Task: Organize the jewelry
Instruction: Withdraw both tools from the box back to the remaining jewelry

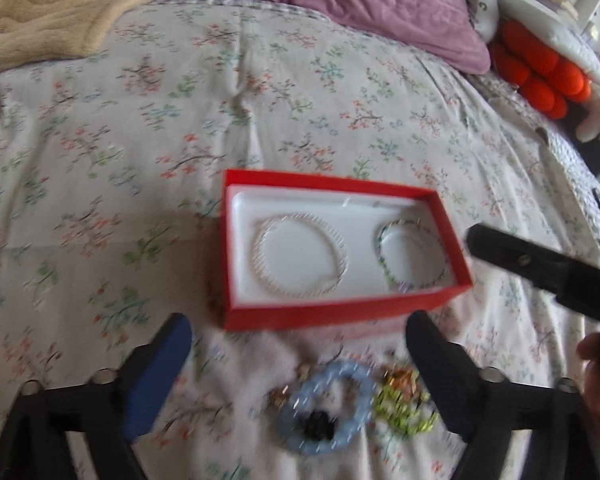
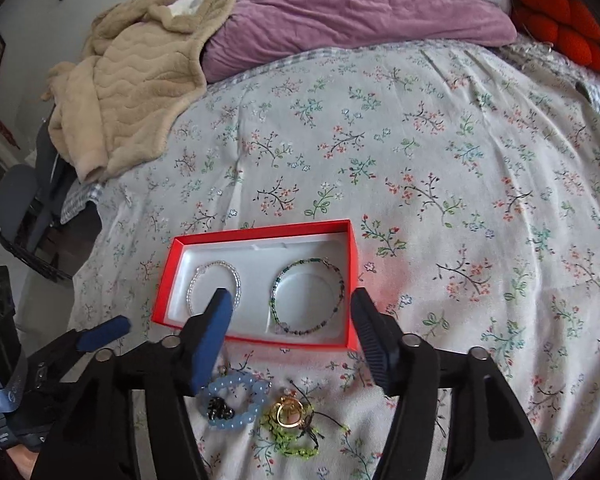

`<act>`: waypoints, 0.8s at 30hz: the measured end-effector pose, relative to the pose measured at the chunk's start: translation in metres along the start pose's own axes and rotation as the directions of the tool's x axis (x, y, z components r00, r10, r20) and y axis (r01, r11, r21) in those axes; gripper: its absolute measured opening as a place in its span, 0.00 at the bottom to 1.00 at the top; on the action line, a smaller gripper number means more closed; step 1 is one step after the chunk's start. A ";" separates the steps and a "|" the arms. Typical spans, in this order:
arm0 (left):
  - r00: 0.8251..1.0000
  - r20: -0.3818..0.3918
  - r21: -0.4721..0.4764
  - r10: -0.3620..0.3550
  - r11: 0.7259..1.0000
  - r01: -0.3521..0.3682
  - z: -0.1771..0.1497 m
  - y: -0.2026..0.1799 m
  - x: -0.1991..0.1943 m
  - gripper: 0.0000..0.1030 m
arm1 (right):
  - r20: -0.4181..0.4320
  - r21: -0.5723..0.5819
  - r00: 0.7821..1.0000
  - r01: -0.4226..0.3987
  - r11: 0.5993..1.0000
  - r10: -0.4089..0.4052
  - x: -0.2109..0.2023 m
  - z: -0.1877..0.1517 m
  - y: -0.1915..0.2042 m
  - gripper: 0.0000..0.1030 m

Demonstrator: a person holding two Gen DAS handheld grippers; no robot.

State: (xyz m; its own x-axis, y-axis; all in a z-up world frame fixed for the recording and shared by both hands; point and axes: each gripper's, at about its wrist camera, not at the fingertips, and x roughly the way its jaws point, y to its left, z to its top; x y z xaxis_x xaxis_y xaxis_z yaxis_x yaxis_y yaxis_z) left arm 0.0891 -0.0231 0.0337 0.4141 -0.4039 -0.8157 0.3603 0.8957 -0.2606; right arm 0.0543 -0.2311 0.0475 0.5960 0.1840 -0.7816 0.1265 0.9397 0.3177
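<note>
**Two bracelets boxed, a small heap still waiting on the bed**

An open red cardboard box with a white liner sits on the floral bedspread, a clear beaded bracelet in its left half and a dark green beaded bracelet in its right. Just in front of the box lie a pale blue beaded bracelet, a gold ring and a lime green beaded strand, touching one another. The right claw hovers above them, jaws wide apart and empty; the left claw likewise stands apart, holding nothing.

The next pick looks best made on the blue bracelet's outer arc, away from the tangled ring and strand, so one piece lifts alone. Open bedspread lies beyond and right of the box; the near box wall is the edge to clear, and both claws crowd the same heap.
</note>
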 end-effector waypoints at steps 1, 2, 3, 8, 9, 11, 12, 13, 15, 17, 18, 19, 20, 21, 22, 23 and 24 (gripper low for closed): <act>1.000 0.003 -0.005 0.011 1.000 -0.011 -0.003 0.003 -0.004 0.93 | 0.006 -0.005 1.000 0.012 1.000 -0.012 -0.005 -0.003 0.001 0.70; 1.000 0.007 -0.012 0.023 1.000 -0.023 -0.008 0.006 -0.008 0.94 | 0.013 -0.012 1.000 0.026 1.000 -0.026 -0.009 -0.006 0.002 0.72; 0.999 0.009 -0.016 0.033 0.999 -0.033 -0.012 0.009 -0.012 0.94 | 0.019 -0.021 0.999 0.044 0.999 -0.043 -0.013 -0.009 0.003 0.74; 0.997 0.005 -0.007 0.071 0.997 -0.071 -0.031 0.022 -0.023 0.95 | 0.034 -0.055 0.993 0.114 0.992 -0.112 -0.026 -0.030 0.010 0.78; 0.997 0.004 -0.008 0.082 0.997 -0.082 -0.034 0.025 -0.025 0.95 | 0.030 -0.060 0.992 0.121 0.991 -0.119 -0.027 -0.034 0.010 0.78; 0.995 -0.004 -0.027 0.100 0.995 -0.100 -0.042 0.033 -0.026 0.97 | 0.015 -0.071 0.992 0.125 0.990 -0.124 -0.028 -0.042 0.009 0.78; 0.994 -0.020 -0.039 0.111 0.993 -0.112 -0.045 0.037 -0.025 0.97 | 0.005 -0.074 0.991 0.131 0.989 -0.131 -0.027 -0.046 0.009 0.78; 0.993 -0.034 -0.050 0.116 0.992 -0.117 -0.049 0.041 -0.025 0.97 | -0.005 -0.077 0.990 0.137 0.988 -0.138 -0.026 -0.049 0.008 0.78; 0.993 -0.042 -0.049 0.110 0.992 -0.112 -0.055 0.046 -0.024 0.98 | -0.021 -0.087 0.989 0.141 0.986 -0.144 -0.023 -0.056 0.008 0.78; 0.992 -0.042 -0.030 0.119 0.992 -0.121 -0.060 0.048 -0.024 0.99 | -0.034 -0.096 0.988 0.147 0.984 -0.151 -0.020 -0.064 0.008 0.78; 0.992 -0.041 -0.021 0.123 0.992 -0.124 -0.063 0.049 -0.024 0.99 | -0.041 -0.100 0.987 0.152 0.983 -0.157 -0.018 -0.069 0.007 0.78; 0.991 -0.040 -0.012 0.126 0.992 -0.126 -0.065 0.049 -0.024 0.99 | -0.050 -0.104 0.986 0.153 0.983 -0.159 -0.017 -0.072 0.007 0.78; 0.991 -0.037 -0.003 0.128 0.992 -0.128 -0.068 0.049 -0.023 0.99 | -0.067 -0.112 0.985 0.151 0.982 -0.159 -0.014 -0.077 0.007 0.78; 0.991 -0.034 0.006 0.131 0.991 -0.131 -0.070 0.050 -0.022 0.99 | -0.086 -0.121 0.983 0.149 0.981 -0.160 -0.012 -0.080 0.007 0.78; 0.990 -0.028 0.011 0.135 0.991 -0.135 -0.070 0.051 -0.021 0.99 | -0.098 -0.128 0.982 0.146 0.981 -0.159 -0.009 -0.084 0.007 0.78; 0.991 -0.008 0.015 0.132 0.991 -0.132 -0.073 0.052 -0.021 0.99 | -0.103 -0.133 0.982 0.146 0.980 -0.160 -0.008 -0.086 0.006 0.78; 0.991 0.008 0.015 0.132 0.991 -0.132 -0.074 0.052 -0.021 0.99 | -0.108 -0.139 0.980 0.153 0.978 -0.169 -0.007 -0.089 0.006 0.78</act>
State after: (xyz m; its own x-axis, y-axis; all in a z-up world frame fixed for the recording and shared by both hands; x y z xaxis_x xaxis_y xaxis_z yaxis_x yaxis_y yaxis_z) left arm 0.0376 0.0457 -0.0008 0.4645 -0.2833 -0.8390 0.3152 0.9383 -0.1423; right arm -0.0196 -0.2013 0.0068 0.4767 0.0531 -0.8775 0.1050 0.9876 0.1168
